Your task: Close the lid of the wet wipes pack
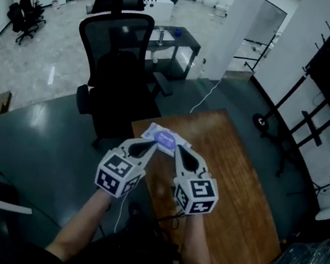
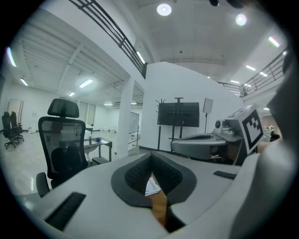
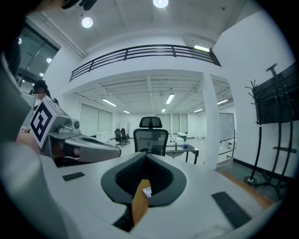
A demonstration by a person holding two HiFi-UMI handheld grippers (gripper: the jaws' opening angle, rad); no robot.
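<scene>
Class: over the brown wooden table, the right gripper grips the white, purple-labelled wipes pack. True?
No: the right gripper is shut, empty; the head view shows the white, purple-labelled wet wipes pack lying on the brown wooden table.

The table (image 1: 236, 190) is brown wood, grained, with a dull sheen. The pack (image 1: 165, 139) is glossy plastic film. The left gripper (image 1: 151, 145) and right gripper (image 1: 178, 150) have smooth, matt grey plastic shells. Their pads (image 2: 135, 173) are black and rough-textured. The chair (image 1: 119, 51) has a black mesh back. The floor (image 1: 38, 138) is glossy.
</scene>
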